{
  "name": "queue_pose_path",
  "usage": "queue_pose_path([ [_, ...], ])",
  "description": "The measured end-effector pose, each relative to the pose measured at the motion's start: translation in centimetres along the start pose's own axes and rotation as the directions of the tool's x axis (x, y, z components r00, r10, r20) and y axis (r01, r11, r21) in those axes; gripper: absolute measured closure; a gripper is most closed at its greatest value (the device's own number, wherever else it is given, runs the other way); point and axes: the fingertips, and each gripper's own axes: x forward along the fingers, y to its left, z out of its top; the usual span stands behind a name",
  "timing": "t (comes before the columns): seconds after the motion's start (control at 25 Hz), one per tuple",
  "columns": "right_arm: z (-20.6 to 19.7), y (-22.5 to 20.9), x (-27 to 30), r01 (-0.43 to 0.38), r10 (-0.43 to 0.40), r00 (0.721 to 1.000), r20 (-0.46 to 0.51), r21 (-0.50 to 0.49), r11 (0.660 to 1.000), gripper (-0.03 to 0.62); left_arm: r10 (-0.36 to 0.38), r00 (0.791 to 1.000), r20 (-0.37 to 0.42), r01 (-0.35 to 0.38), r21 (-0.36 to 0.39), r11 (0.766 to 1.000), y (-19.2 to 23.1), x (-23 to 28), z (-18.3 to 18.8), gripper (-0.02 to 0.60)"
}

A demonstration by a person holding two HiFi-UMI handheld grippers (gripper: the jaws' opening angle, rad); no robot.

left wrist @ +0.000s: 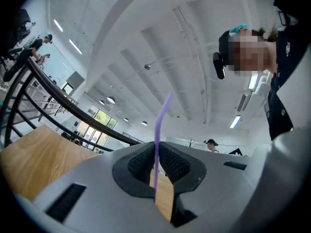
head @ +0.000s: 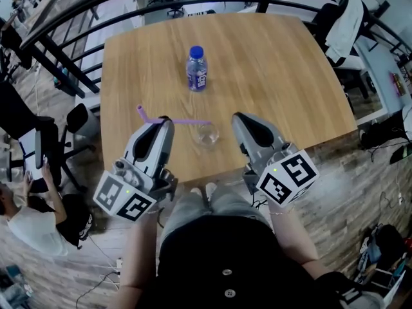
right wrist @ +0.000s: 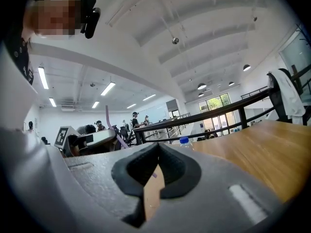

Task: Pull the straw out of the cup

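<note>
A purple straw lies almost level above the table, its bent end out to the left and its other end over the clear cup. My left gripper is shut on it near the middle. In the left gripper view the straw rises from between the pads of that gripper. Whether its tip is still inside the cup I cannot tell. To the right of the cup, my right gripper is apart from it, jaws together with nothing between them. The cup is hidden in both gripper views.
A water bottle with a blue cap stands upright on the wooden table, beyond the cup. A black railing curves past the table's far side. An office chair stands at the left edge, another with a white jacket at the far right.
</note>
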Motion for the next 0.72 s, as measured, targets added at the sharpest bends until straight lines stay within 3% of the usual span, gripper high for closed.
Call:
queue_pose_path([
  [0.32, 1.7, 0.2, -0.3, -0.025, 0.025, 0.999, 0.042, -0.001, 1.000, 0.595, 0.017, 0.992, 0.123, -0.016, -0.009, 1.000, -0.1, -0.8, 1.8, 0.538],
  [0.72, 1.3, 0.7, -0.2, -0.048, 0.047, 0.998, 0.046, 0.020, 0.999, 0.595, 0.061, 0.963, 0.261, -0.045, -0.068, 0.997, 0.6, -2.5, 2.8, 0.540],
])
